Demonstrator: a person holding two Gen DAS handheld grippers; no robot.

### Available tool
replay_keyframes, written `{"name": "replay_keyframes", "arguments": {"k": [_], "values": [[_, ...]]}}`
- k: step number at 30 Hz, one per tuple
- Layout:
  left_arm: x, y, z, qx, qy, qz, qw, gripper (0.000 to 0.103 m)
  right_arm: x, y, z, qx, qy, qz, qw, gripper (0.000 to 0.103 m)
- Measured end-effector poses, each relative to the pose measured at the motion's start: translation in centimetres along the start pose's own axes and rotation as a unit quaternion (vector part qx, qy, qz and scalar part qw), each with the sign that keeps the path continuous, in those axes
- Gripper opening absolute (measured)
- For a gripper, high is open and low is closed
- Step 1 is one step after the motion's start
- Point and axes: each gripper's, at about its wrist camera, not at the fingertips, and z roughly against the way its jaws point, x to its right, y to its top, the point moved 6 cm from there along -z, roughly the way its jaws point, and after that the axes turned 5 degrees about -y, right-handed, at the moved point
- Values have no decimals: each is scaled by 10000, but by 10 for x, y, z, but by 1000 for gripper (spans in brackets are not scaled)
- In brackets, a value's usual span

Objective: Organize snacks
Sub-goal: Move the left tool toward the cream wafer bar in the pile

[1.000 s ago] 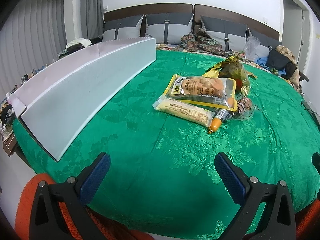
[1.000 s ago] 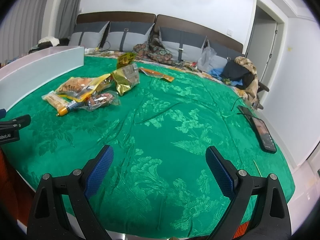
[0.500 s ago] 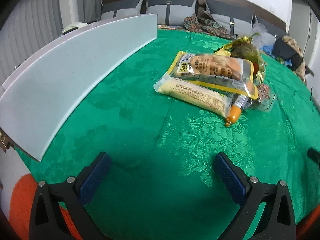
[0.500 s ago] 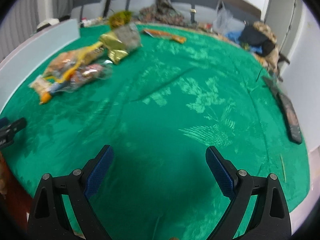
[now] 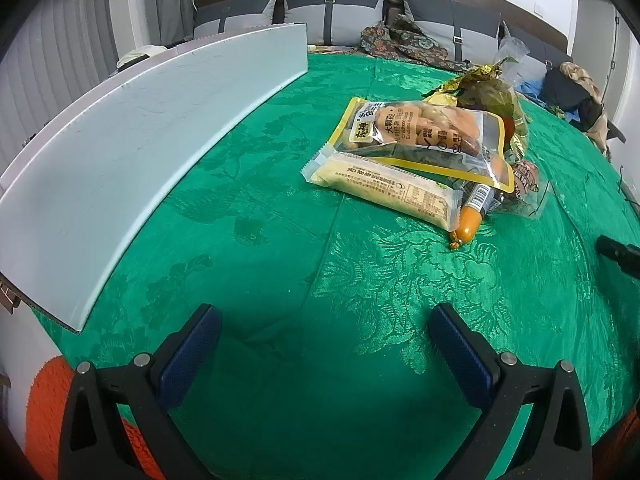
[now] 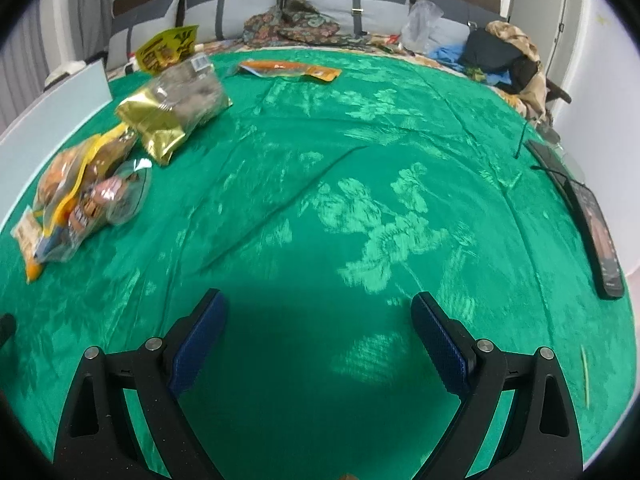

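left gripper [image 5: 324, 344] spread, empty. right gripper [image 6: 318, 330] spread, empty. snack pile [image 5: 424, 156] found on green cloth [image 5: 280, 248], ahead-right of left gripper, far left of right. pale bar packet [image 5: 384, 188] axis noted as diagonal. left judged nearer.

Snack packets [image 5: 424, 152] lie heaped flat — yellow-edged pouch [image 5: 420, 132] atop, orange sausage [image 5: 466, 226] poking out — gold bag [image 6: 176, 108] behind.

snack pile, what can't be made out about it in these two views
- Left wrist: sausage, only its orange end shows; the cracker pack covers the rest.
- Left wrist: gold bag, its lower part sits behind the yellow pouch.
- Right wrist: labels on the pile are blurred, unreadable.
- Both views: box, only its outer wall shows; the inside is hidden.
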Motion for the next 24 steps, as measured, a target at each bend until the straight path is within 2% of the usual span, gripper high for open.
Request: {"name": "replay_keyframes", "arguments": {"k": [2, 5, 7, 12, 24], "values": [[-1, 0, 0, -4, -12, -12, 10000, 103, 4, 1, -3, -20, 127, -142, 9998, 96], [-1, 1, 0, -15, -35, -34, 10000, 103, 6, 6, -7, -27, 75, -128, 9999, 97], [0, 2, -1, -45, -42, -37, 10000, 103, 3, 9, -7, 42, 258, -266, 9993, 97], [0, 2, -1, -123, -74, -63, 9999, 103, 7, 6, -8, 9, 82, -126, 9999, 96], [-1, 2, -1, -143, -112, -114, 9998, 103, 6, 6, -8, 21, 114, -149, 9998, 97]]}}
